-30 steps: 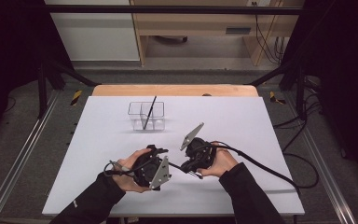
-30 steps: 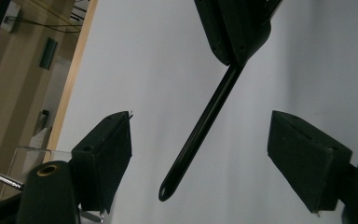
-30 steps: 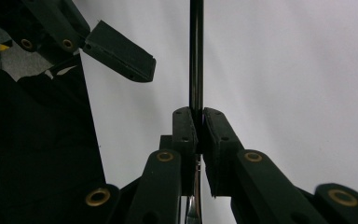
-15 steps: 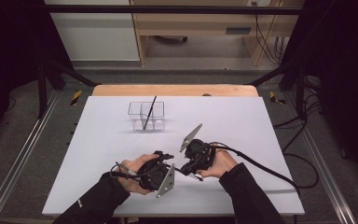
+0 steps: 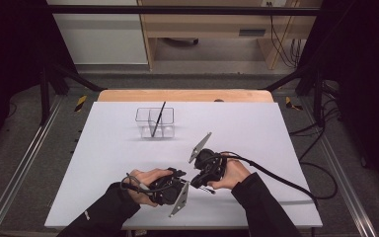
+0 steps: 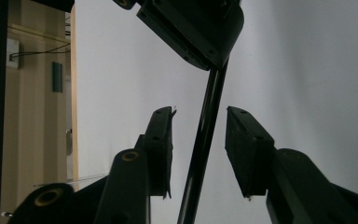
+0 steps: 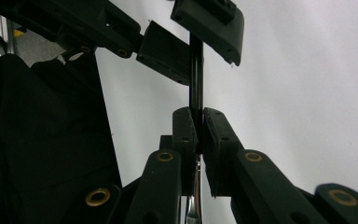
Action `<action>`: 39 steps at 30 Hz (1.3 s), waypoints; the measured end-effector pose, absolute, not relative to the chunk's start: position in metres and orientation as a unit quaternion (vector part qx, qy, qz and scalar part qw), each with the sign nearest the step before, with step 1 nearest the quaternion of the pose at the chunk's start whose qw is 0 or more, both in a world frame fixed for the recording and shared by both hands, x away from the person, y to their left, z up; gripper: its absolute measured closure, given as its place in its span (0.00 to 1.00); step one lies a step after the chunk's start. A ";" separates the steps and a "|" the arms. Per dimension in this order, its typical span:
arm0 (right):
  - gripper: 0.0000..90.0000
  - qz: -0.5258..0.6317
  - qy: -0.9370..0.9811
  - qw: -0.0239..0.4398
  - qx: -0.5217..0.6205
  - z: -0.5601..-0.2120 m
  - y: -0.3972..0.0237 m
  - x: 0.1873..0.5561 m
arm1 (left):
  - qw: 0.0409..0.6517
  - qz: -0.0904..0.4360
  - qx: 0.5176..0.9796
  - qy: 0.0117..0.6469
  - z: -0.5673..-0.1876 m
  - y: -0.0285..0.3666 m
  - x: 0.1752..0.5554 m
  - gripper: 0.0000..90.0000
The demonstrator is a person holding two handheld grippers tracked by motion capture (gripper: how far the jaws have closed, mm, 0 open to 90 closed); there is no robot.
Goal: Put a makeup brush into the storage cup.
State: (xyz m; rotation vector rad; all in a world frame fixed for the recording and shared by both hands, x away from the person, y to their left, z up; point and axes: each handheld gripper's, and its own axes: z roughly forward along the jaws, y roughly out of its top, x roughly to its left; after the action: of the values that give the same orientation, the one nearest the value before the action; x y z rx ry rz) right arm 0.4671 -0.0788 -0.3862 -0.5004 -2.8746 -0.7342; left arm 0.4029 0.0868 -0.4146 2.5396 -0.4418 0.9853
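Note:
A thin black pen [image 7: 196, 79] runs up from my right gripper [image 7: 198, 116], which is shut on it near the front middle of the white table [image 5: 103, 163]. My left gripper [image 6: 199, 126] faces it, jaws on either side of the same pen [image 6: 209, 116]. Those jaws have just been closing, and a small gap still shows at each pad. In the high view the left gripper [image 5: 181, 178] and the right gripper [image 5: 200, 177] meet tip to tip.
A clear box [image 5: 155, 123] stands at the back middle of the table with another black pen [image 5: 158, 118] leaning in it. The right gripper's cable [image 5: 286, 180] trails off to the right. A wooden shelf unit [image 5: 212, 29] stands beyond the far edge.
The left hand has turned a little and brought its jaws around the pen, narrowing them. Its grey plate now hangs lower. The right hand has kept still.

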 end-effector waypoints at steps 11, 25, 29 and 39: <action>0.94 -0.237 -0.955 0.072 -0.162 -0.388 -0.077 0.466 | 0.165 0.353 0.903 -0.181 -0.419 0.087 0.402 0.88; 0.93 -0.241 -0.955 0.074 -0.157 -0.388 -0.078 0.466 | 0.148 0.350 0.903 -0.199 -0.419 0.086 0.400 0.92; 0.91 -0.246 -0.954 0.068 -0.159 -0.388 -0.078 0.466 | 0.145 0.348 0.906 -0.193 -0.419 0.087 0.401 0.92; 0.67 -0.308 -0.936 -0.011 -0.171 -0.372 -0.091 0.465 | 0.156 0.338 0.917 -0.147 -0.413 0.100 0.409 0.92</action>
State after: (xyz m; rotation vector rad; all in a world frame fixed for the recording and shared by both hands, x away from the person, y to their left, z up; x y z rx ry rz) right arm 0.4646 -0.0913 -0.3724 -0.5399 -2.9598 -0.9755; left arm 0.4094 0.1001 -0.4134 2.6244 -0.4202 0.9665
